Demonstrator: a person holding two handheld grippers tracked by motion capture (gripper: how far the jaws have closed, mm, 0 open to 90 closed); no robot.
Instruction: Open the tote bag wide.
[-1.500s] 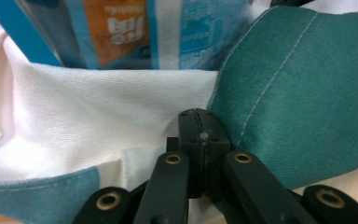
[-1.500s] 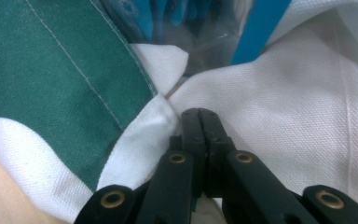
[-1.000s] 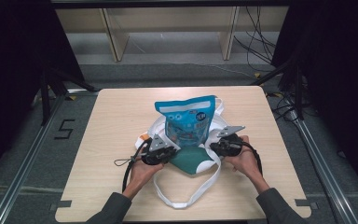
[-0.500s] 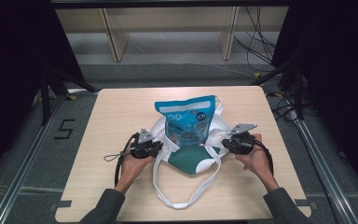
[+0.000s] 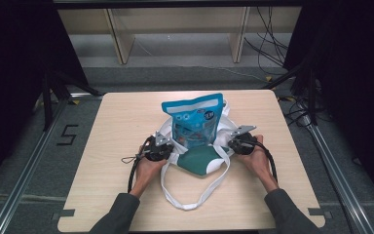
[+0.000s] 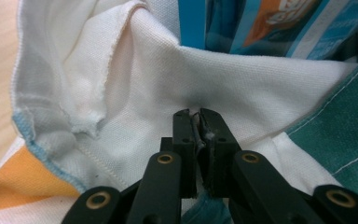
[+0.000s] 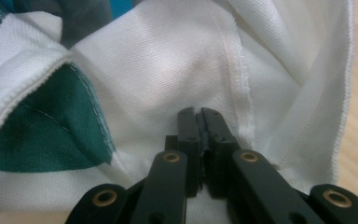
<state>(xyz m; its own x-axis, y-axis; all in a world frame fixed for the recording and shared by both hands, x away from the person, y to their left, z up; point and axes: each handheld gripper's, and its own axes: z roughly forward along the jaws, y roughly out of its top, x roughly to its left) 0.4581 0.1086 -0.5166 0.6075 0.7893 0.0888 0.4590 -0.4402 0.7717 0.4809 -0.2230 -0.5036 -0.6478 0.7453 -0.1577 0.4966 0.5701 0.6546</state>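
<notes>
A white cloth bag (image 5: 199, 160) with a green panel lies on the wooden table (image 5: 126, 112), and a blue snack pouch (image 5: 194, 122) stands in its mouth. My left gripper (image 5: 168, 146) is at the bag's left rim. Its jaws have just been closing and now pinch a fold of white bag fabric (image 6: 168, 70) at the left gripper's tips (image 6: 199, 114), with the pouch (image 6: 261, 23) just beyond. My right gripper (image 5: 229, 143) holds the right rim. The right gripper (image 7: 199, 112) is shut on white bag cloth (image 7: 168, 60) beside the green panel.
The bag's long white strap (image 5: 195, 202) loops toward the table's front edge between my forearms. Bare wood lies to the left and right of the bag. Shelving (image 5: 175, 29) and cables (image 5: 272, 44) stand beyond the far edge.
Both hands moved outward from the bag's middle, then drew back in a little to its two rims. The bag's mouth looks spread wider around the pouch.
</notes>
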